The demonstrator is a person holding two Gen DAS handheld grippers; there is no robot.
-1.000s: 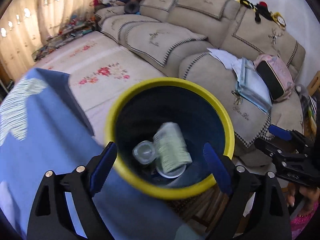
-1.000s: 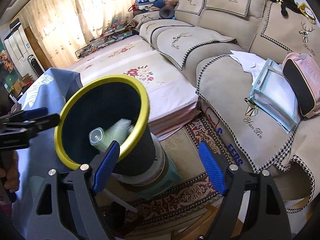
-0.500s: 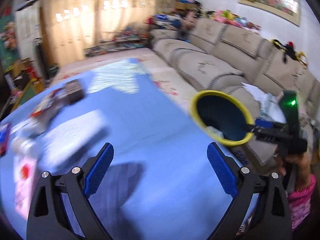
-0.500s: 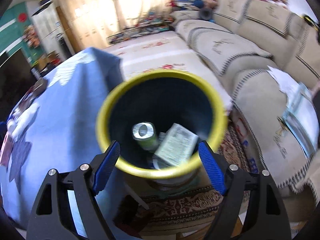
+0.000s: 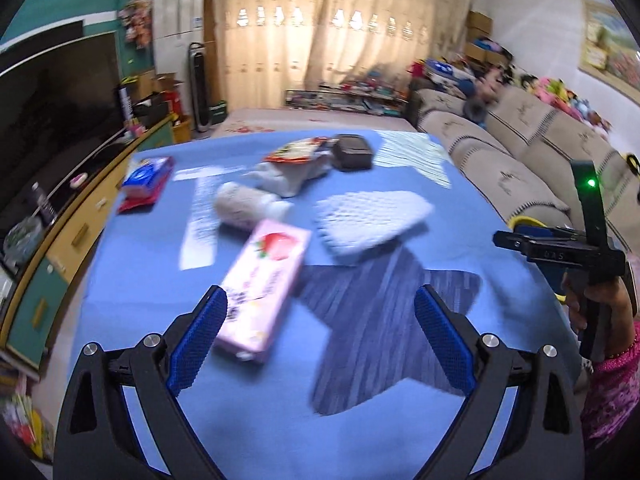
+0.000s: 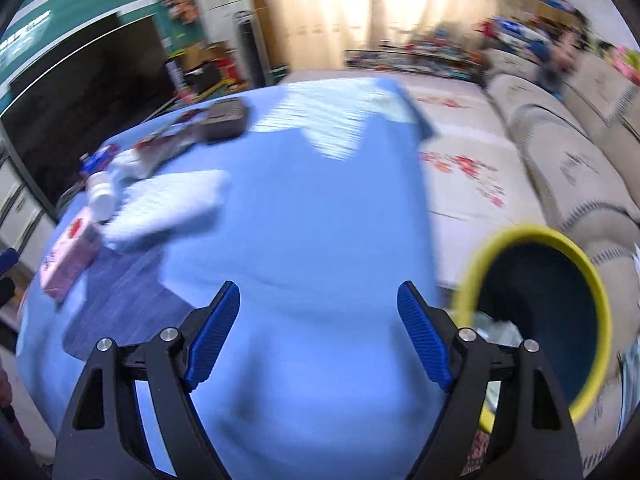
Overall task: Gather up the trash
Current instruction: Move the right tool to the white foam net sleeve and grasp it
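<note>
Step in hand: between pickups. Both tools are empty and face the blue tabletop [image 5: 384, 420], with the remaining litter lying ahead of them.

Left tool [image 5: 320, 336]: jaws wide apart, nothing between the pads; they have just been opening a little further. Right tool [image 6: 318, 332]: jaws also spread, nothing held, only bare blue cloth under it.

Trash on the tabletop, seen from the left wrist:
- pink strawberry carton [image 5: 262, 292], lying flat, nearest the left tool, its near end just beside the left pad
- white foam net sleeve [image 5: 370, 216], a little beyond and to the right
- white bottle [image 5: 246, 204] on its side, behind the carton
- red-and-white snack bag [image 5: 298, 152] and crumpled white wrapper, further back
- blue-and-red packet [image 5: 146, 180] at the far left edge
- dark case [image 5: 353, 153] at the back; cannot tell whether it counts as trash

Bin: yellow-rimmed bin [image 6: 560, 312] stands off the tabletop's right edge, beside the sofa [image 6: 560, 160]; some items show inside at the bottom, blurred.

Next move, as I judge it: bring the left tool over the pink carton, line the pads across its narrow width, close, lift, carry to the bin. The right tool is closer to the foam sleeve than to anything else. Both views are motion-blurred, so fine positions are uncertain.
</note>
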